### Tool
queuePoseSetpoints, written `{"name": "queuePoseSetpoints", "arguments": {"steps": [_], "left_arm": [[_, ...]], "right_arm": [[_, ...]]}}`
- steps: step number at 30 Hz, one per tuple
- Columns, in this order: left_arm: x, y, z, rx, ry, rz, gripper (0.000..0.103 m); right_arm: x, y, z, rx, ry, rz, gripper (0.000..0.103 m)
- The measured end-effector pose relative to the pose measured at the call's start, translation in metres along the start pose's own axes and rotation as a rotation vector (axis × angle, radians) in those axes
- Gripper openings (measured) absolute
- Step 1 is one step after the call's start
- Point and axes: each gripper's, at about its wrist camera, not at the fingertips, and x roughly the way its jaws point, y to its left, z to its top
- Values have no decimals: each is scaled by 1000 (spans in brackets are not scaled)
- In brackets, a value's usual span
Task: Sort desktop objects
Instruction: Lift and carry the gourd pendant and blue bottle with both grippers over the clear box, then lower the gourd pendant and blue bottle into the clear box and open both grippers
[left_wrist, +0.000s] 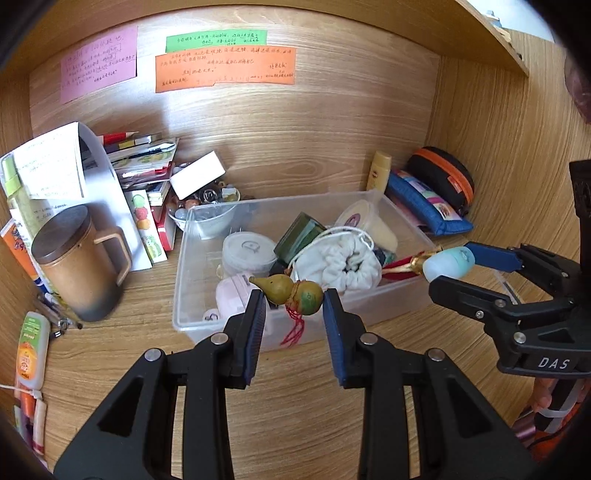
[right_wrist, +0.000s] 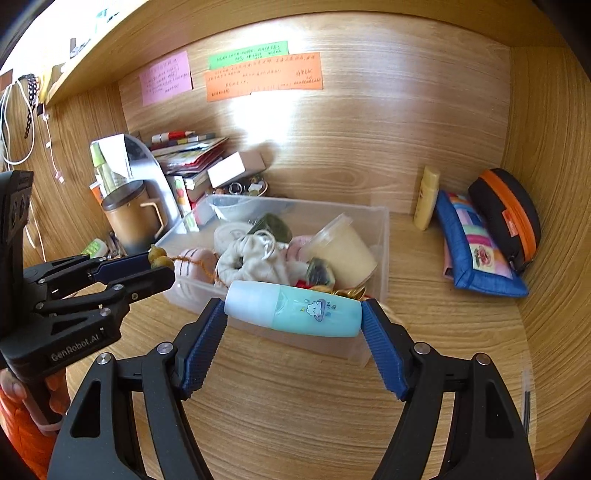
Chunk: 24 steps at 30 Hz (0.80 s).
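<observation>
My left gripper (left_wrist: 294, 297) is shut on a small olive gourd charm (left_wrist: 291, 290) with a red tassel, held just above the near wall of the clear plastic bin (left_wrist: 192, 310). My right gripper (right_wrist: 294, 314) is shut on a teal bottle with a white cap (right_wrist: 295, 308), gripped end to end, held over the bin's (right_wrist: 382, 236) near right corner. The bin holds a white drawstring pouch (left_wrist: 340, 264), round tubs, a green box and a pink case. The right gripper with its bottle shows in the left wrist view (left_wrist: 448, 262); the left gripper shows in the right wrist view (right_wrist: 160, 264).
A brown lidded mug (left_wrist: 79, 264), stacked books (left_wrist: 147, 162) and a bowl of trinkets (left_wrist: 207, 206) stand at back left. A yellow tube (left_wrist: 378, 171), blue pouch (left_wrist: 424, 203) and black-orange case (left_wrist: 443, 177) lie at back right. An orange-label tube (left_wrist: 31, 350) and pens lie at the left.
</observation>
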Motion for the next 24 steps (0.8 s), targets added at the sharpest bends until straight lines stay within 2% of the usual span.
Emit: {"name": "queuePoseSetpoints", "arguments": {"steps": [9, 16, 24], "left_arm": [[12, 12, 20, -7, -6, 25, 31], [28, 24, 29, -10, 12, 51, 31], [54, 28, 30, -11, 57, 27, 31]], "right_arm": [[14, -14, 14, 5, -7, -20, 71], [38, -20, 25, 16, 17, 0, 71], [58, -17, 30, 2, 44, 6, 71]]}}
